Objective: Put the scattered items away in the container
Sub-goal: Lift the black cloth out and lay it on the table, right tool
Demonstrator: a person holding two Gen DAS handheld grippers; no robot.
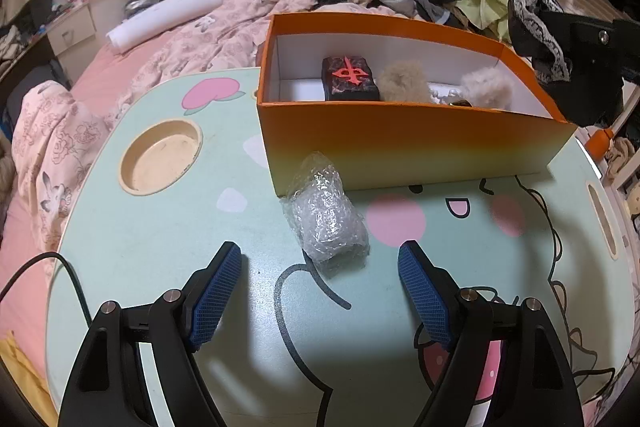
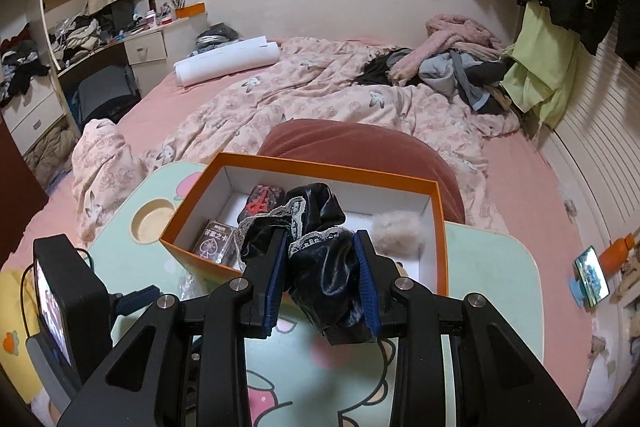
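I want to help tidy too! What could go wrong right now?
The black lacy cloth in the right claw is floppy, so a corner might drape over the orange box's rim instead of dropping inside. The bubble wrap bundle sits against the box wall; the open left claw could bump the box while reaching for it.

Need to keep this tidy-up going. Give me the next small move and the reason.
Probably carry the right gripper a bit forward and open it: it is shut on the black lace-trimmed cloth, held above the near edge of the orange box. The open left gripper faces the bubble-wrap bundle.
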